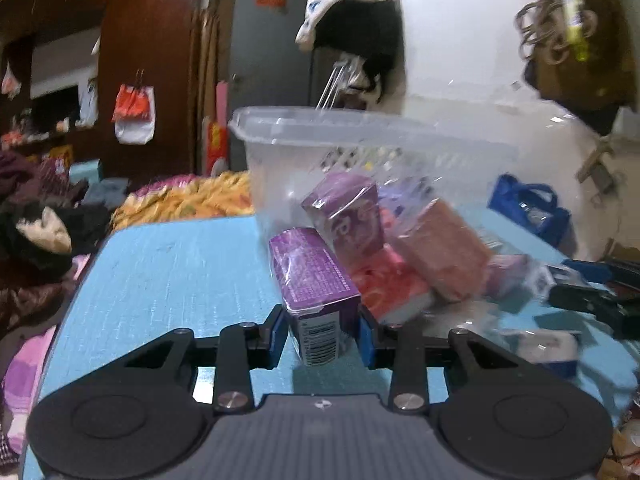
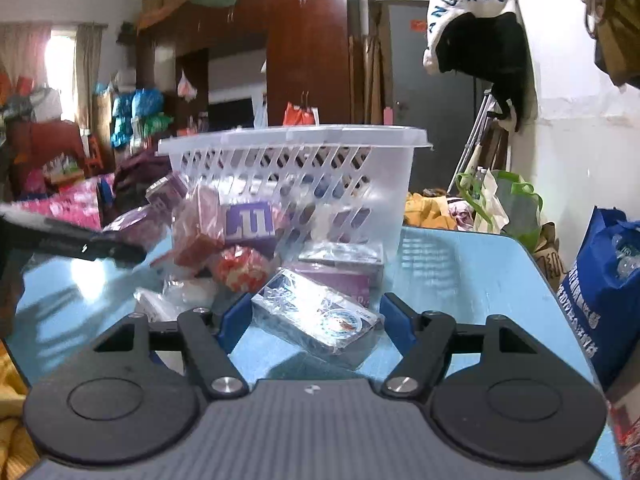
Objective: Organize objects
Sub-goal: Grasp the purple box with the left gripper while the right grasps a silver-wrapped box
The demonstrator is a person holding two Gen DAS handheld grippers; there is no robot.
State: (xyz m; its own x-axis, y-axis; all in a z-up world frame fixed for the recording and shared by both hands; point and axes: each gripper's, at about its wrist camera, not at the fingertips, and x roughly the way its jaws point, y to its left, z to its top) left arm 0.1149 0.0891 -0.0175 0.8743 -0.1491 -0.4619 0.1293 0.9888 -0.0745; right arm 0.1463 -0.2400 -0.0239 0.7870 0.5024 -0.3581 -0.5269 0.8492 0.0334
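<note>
Sitting between left tool (image 1: 324, 332) fingers: purple box (image 1: 316, 292).

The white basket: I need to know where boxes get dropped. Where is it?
In the left wrist view the white basket stands on the blue table just behind the pile of wrapped boxes, ahead of the left gripper, which grips a purple box.

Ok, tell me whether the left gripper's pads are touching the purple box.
Touching. In the left wrist view both blue pads press against the sides of the purple box, no gap visible either side.
</note>
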